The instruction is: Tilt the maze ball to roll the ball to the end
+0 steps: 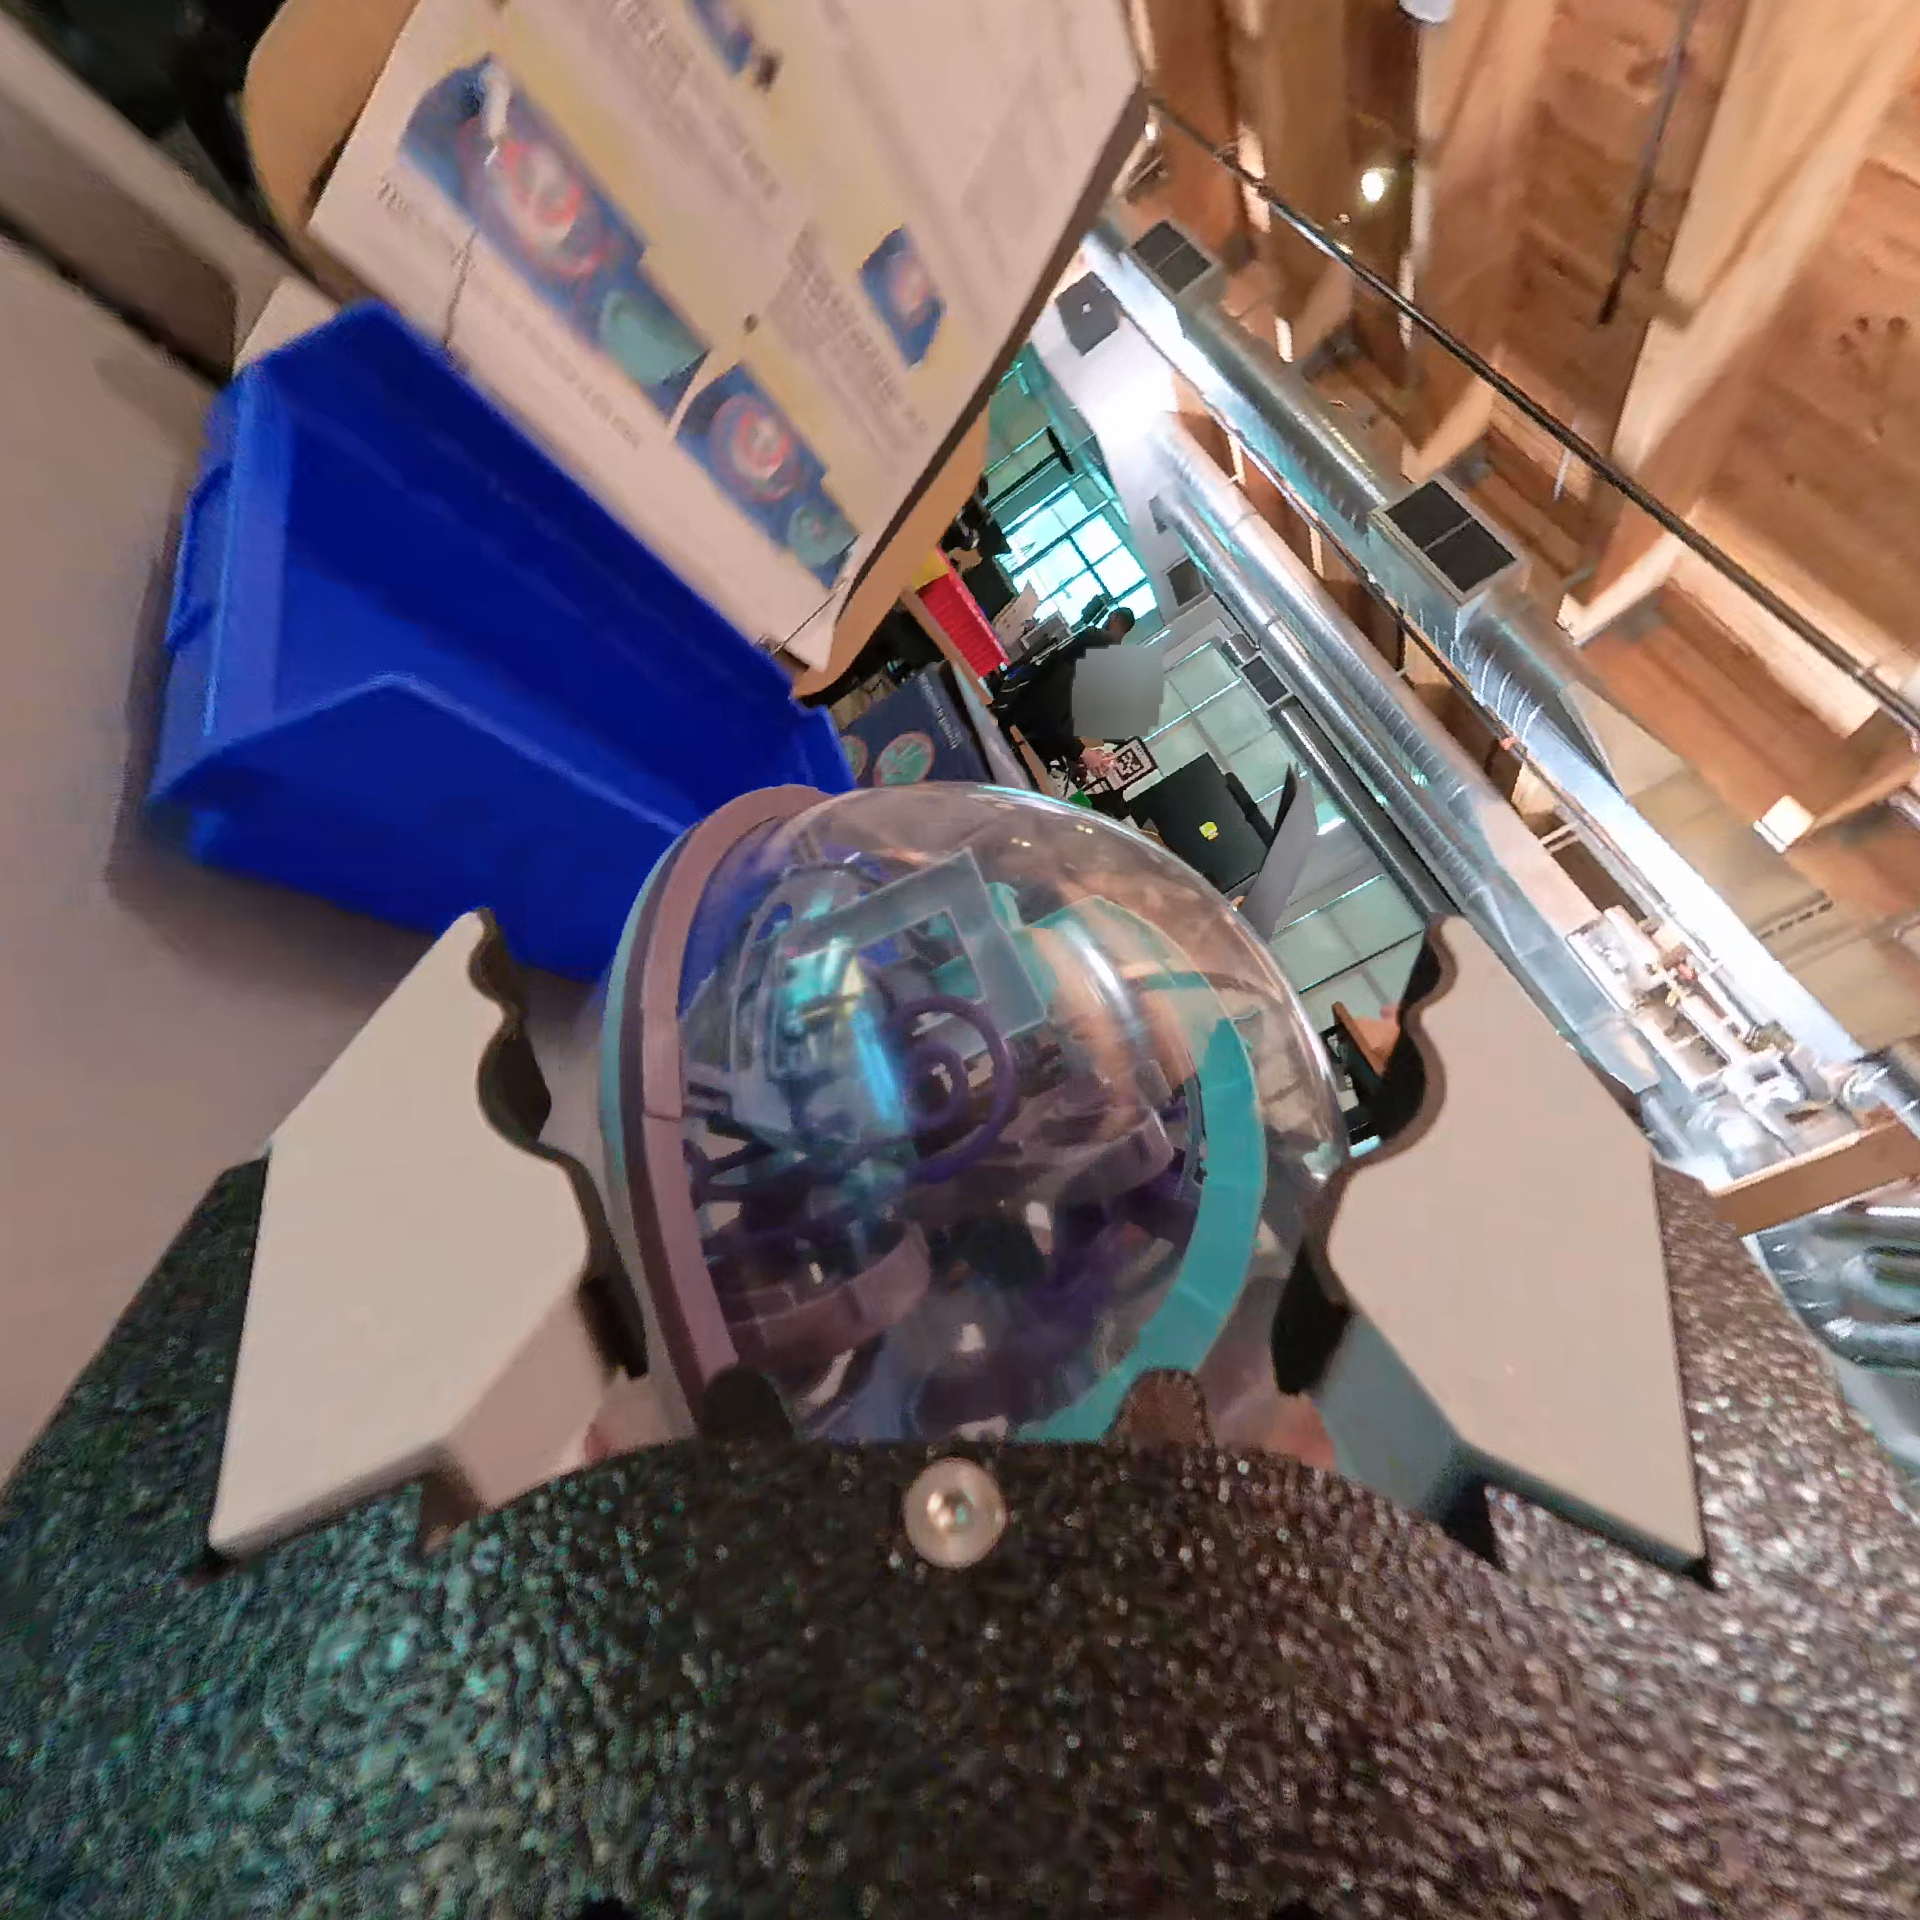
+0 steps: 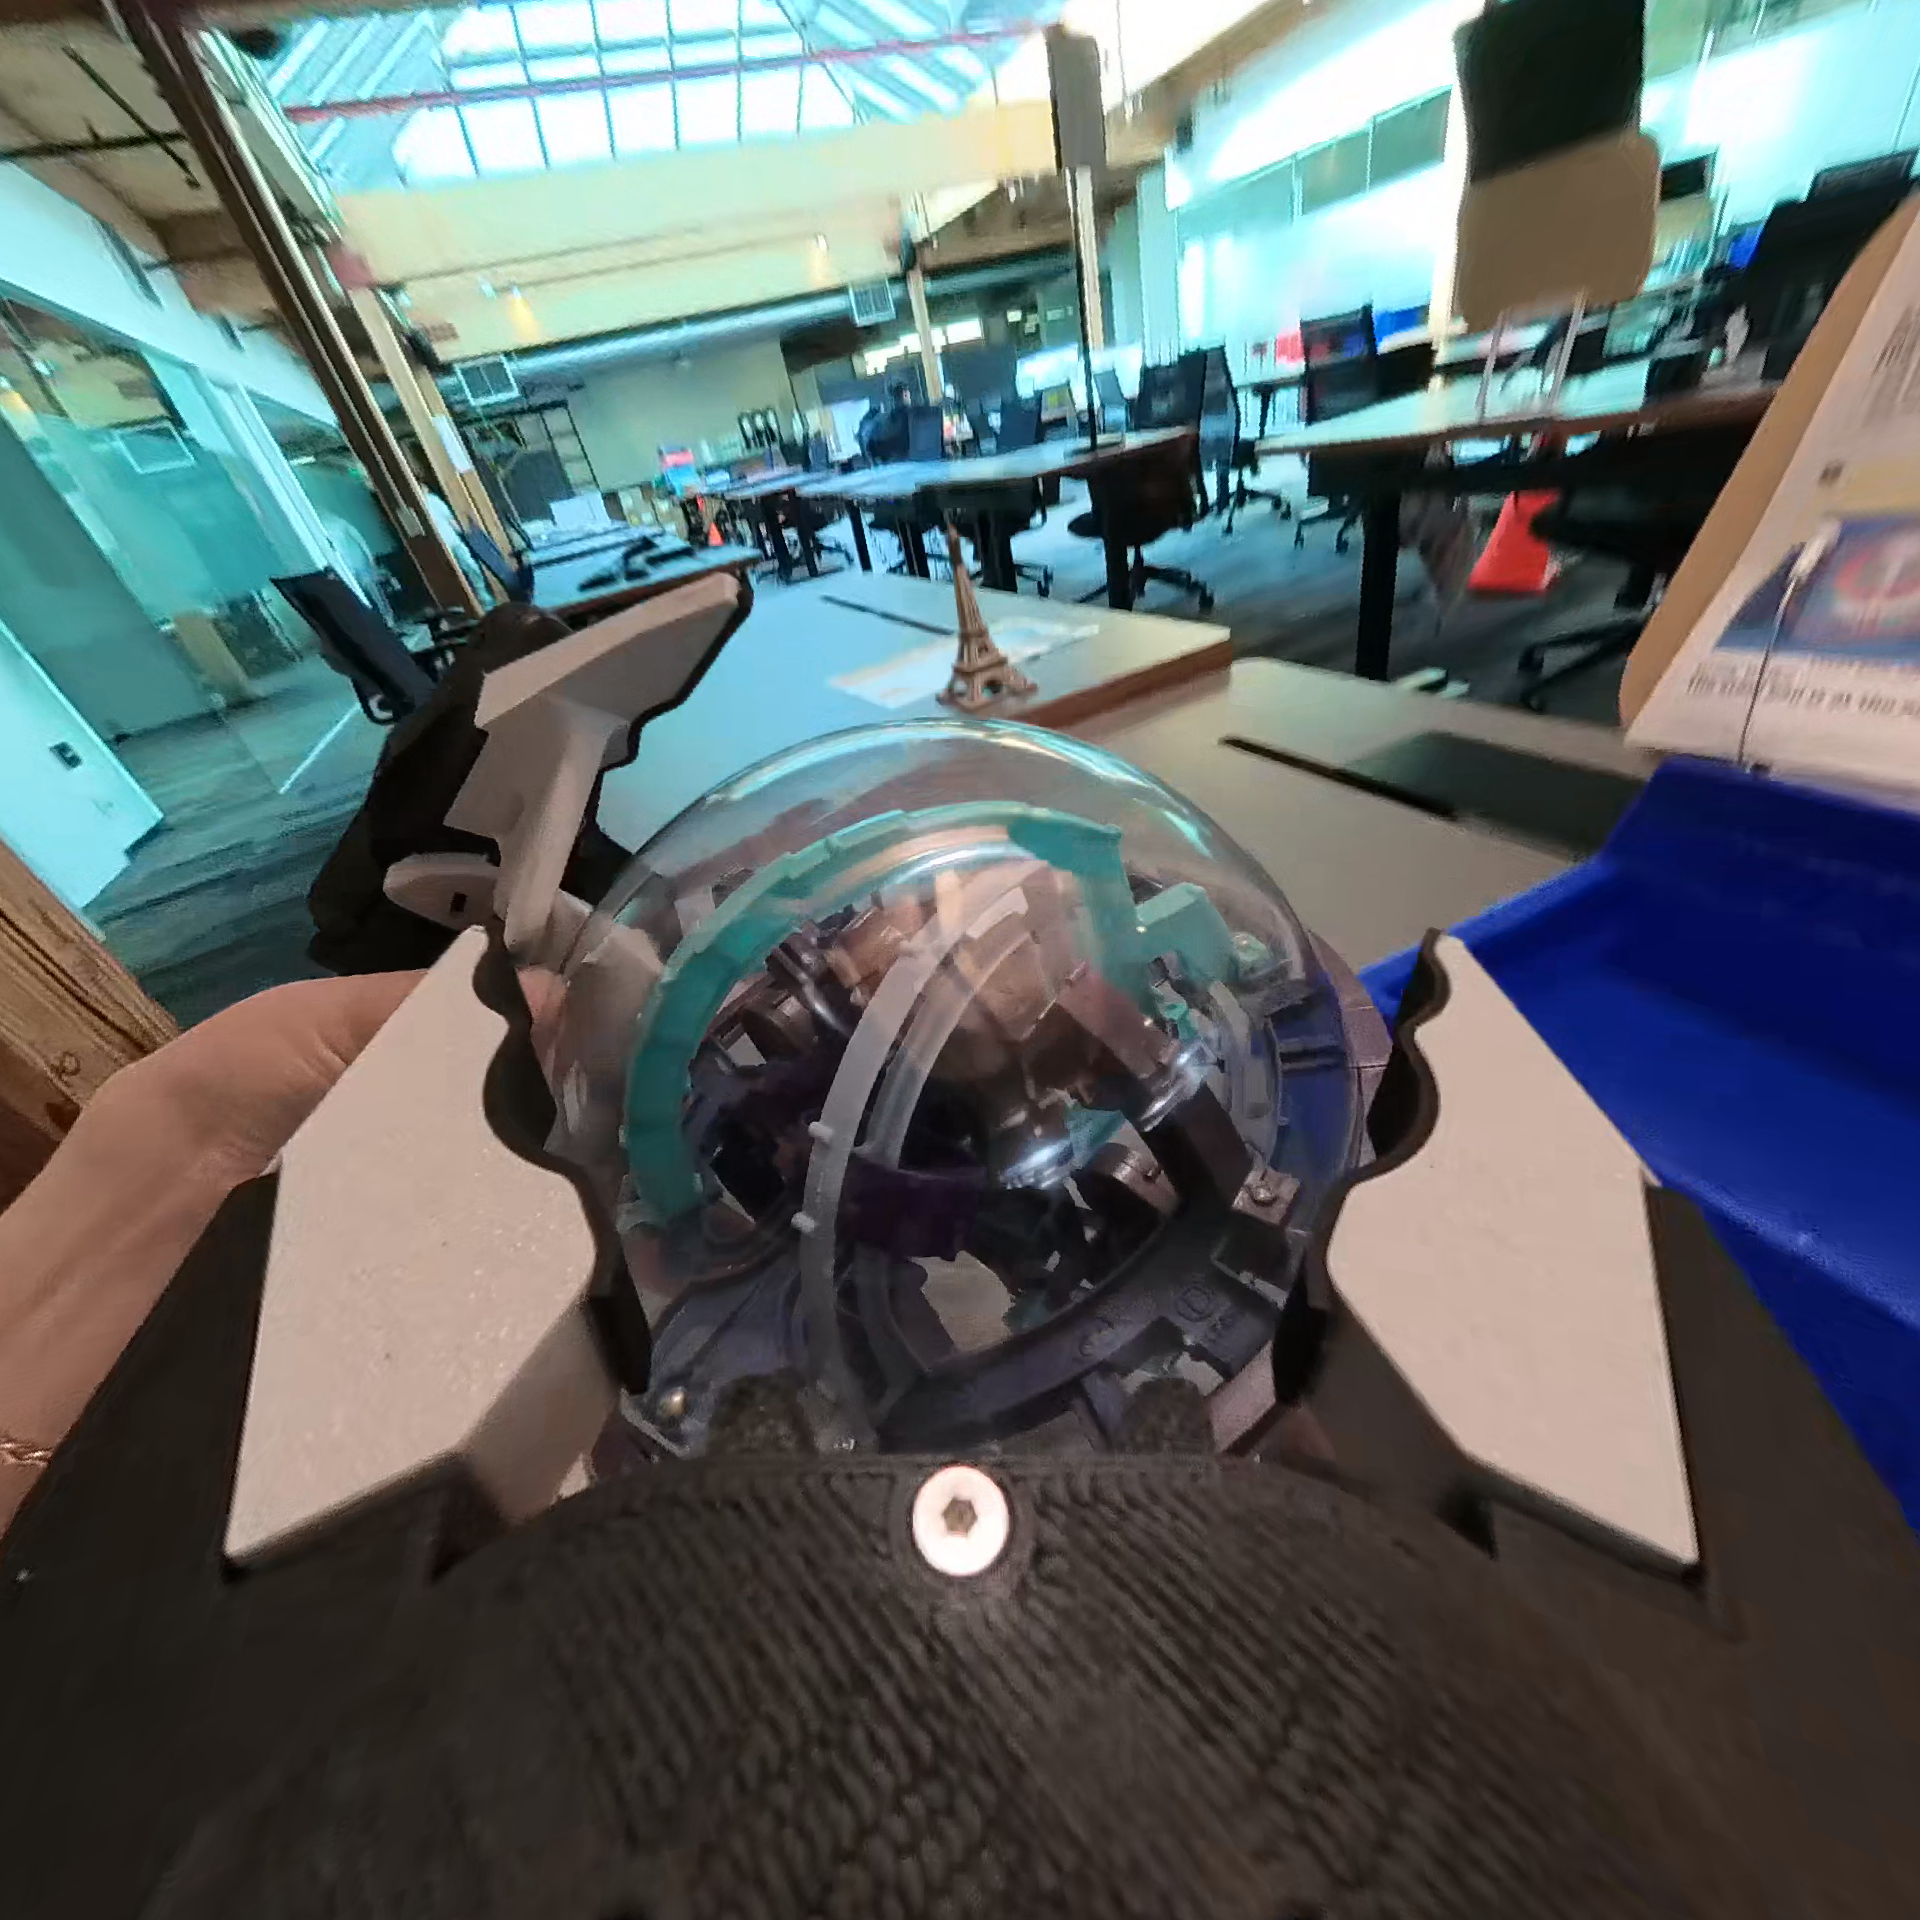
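The maze ball point(image 1: 966, 1091) is a clear plastic sphere with teal, purple and grey tracks inside. In the left wrist view it fills the space between my left gripper's point(image 1: 961, 930) fingers, and both pads press on its sides. In the right wrist view the same maze ball point(image 2: 966, 1060) sits between my right gripper's point(image 2: 958, 943) fingers, with both pads against it. The left gripper's fingers point(image 2: 582, 675) also show in that view, touching the sphere's upper left. A small metal ball point(image 2: 673, 1405) lies low in the sphere on the left.
A blue plastic bin point(image 1: 416, 623) stands close by; it also shows in the right wrist view point(image 2: 1714, 987). A cardboard board with printed sheets point(image 1: 727, 260) stands over it. A small tower model point(image 2: 971, 644) stands on the table point(image 2: 1351, 831) beyond. A hand point(image 2: 208, 1091) is at the left.
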The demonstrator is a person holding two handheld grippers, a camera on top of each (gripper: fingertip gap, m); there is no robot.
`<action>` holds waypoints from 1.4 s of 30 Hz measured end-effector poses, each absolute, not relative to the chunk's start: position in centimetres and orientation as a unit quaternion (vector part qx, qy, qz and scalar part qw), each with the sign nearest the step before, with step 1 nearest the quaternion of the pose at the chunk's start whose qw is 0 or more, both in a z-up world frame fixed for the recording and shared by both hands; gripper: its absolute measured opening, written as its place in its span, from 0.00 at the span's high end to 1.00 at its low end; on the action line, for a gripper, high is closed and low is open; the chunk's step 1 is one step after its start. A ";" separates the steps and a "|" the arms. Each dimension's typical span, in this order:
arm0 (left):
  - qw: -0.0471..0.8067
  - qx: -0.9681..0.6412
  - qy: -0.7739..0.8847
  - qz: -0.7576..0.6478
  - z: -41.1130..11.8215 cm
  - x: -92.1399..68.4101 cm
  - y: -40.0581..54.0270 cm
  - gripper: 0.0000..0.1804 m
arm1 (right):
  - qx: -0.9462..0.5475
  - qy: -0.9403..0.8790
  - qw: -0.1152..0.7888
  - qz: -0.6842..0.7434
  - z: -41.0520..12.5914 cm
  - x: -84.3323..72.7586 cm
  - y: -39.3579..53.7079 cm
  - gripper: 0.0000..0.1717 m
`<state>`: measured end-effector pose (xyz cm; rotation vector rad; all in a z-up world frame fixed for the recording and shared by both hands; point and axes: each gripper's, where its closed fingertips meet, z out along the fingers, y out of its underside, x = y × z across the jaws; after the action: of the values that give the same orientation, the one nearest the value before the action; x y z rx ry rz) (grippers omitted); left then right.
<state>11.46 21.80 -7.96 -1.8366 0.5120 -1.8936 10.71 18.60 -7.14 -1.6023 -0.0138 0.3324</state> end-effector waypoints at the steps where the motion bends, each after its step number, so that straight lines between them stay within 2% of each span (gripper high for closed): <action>1: 0.217 -0.673 0.180 -0.684 -9.0 11.6 21.9 0.12 | -0.720 -0.001 0.677 0.153 -8.0 10.8 18.8 0.08; 6: 0.194 -0.695 0.167 -0.672 -12.1 11.7 22.2 0.13 | -0.735 0.017 0.656 0.170 -10.9 11.0 19.0 0.08; 11: 0.206 -0.685 0.177 -0.676 -12.3 11.3 21.9 0.13 | -0.726 0.001 0.668 0.163 -11.1 10.5 18.8 0.08; 27: 0.134 -0.703 0.254 -0.650 -18.1 12.0 19.2 0.13 | -0.769 -0.032 0.613 0.180 -16.5 9.8 17.9 0.08; 35: 0.146 -0.649 0.308 -0.680 -17.4 12.2 18.7 0.14 | -0.771 -0.049 0.607 0.186 -16.7 10.3 18.0 0.08; 42: 0.238 -0.548 0.358 -0.717 -12.8 10.3 19.8 0.20 | -0.769 -0.047 0.610 0.185 -16.7 10.8 18.3 0.08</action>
<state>10.29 19.82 -12.82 -1.5013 0.9807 -1.9654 10.79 18.27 -16.66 -1.7760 -0.1075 0.4280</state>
